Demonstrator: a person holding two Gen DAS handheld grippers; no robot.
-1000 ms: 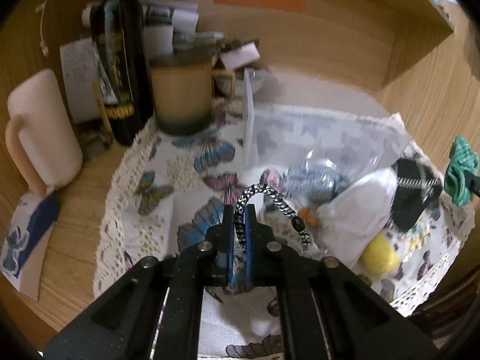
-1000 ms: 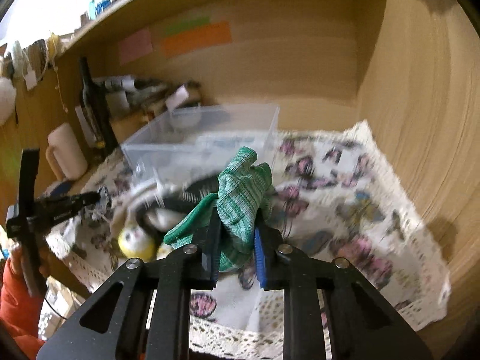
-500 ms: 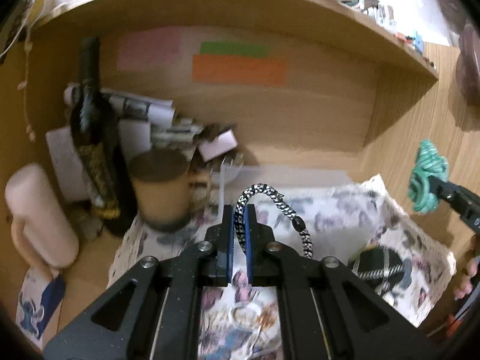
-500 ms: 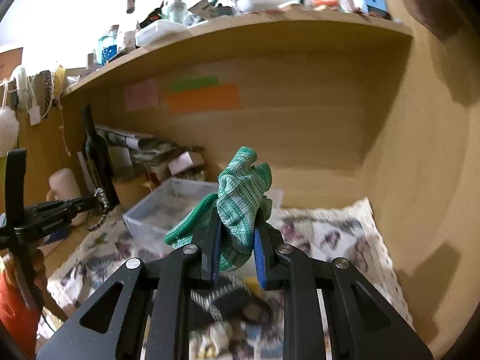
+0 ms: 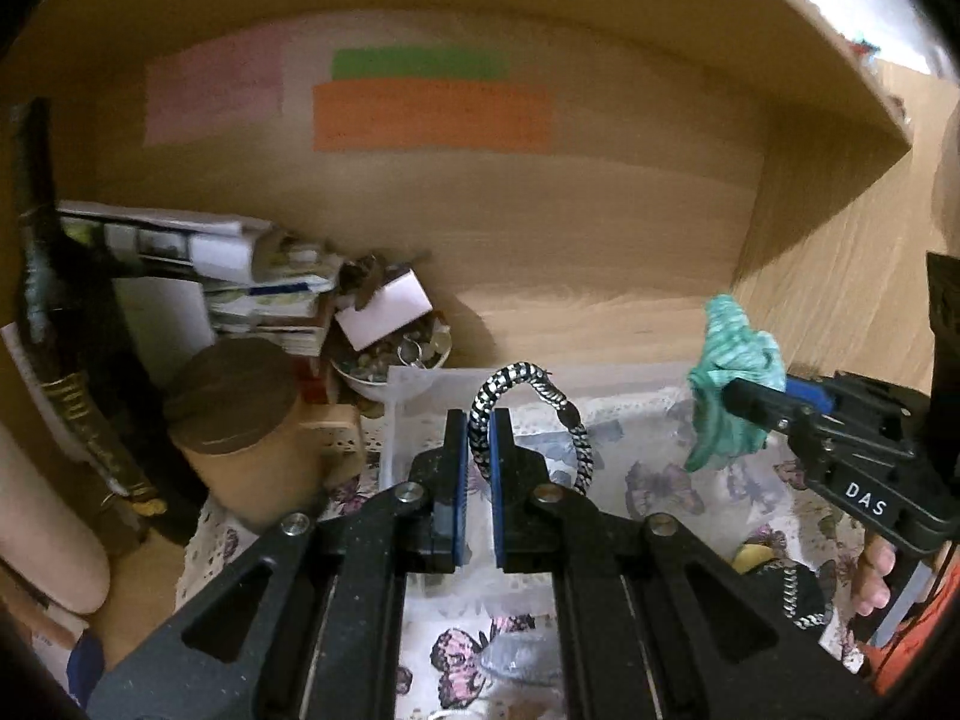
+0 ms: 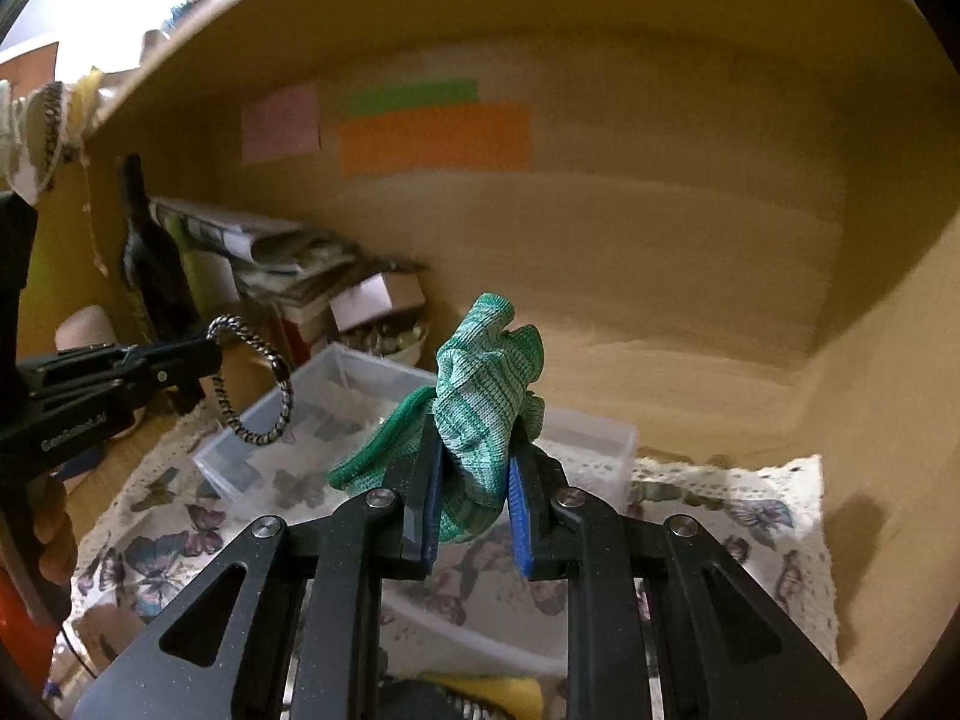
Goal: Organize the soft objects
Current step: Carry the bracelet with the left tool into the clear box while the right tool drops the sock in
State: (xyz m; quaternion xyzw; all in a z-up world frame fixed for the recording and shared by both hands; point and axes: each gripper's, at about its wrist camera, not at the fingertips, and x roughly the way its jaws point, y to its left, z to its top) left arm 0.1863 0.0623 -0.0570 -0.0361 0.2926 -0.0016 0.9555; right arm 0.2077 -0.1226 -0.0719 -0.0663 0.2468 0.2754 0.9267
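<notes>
Over a butterfly cloth (image 6: 750, 516) and clear bin (image 6: 360, 372) in a wooden alcove, the left claw (image 5: 478, 438) pinches a cord loop (image 5: 540, 384); the right claw (image 6: 474, 480) clamps a green rag (image 6: 486, 384).

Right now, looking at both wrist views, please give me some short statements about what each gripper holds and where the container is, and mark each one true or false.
1. The left gripper is shut on a black-and-white braided hair tie. True.
2. The right gripper is open and holds nothing. False: it is shut on a green knitted cloth.
3. The clear plastic bin sits on the butterfly-print cloth. True.
4. The hair tie already lies inside the bin. False: it hangs in the air from the left gripper.
5. An orange paper strip is on the back wall. True.
</notes>
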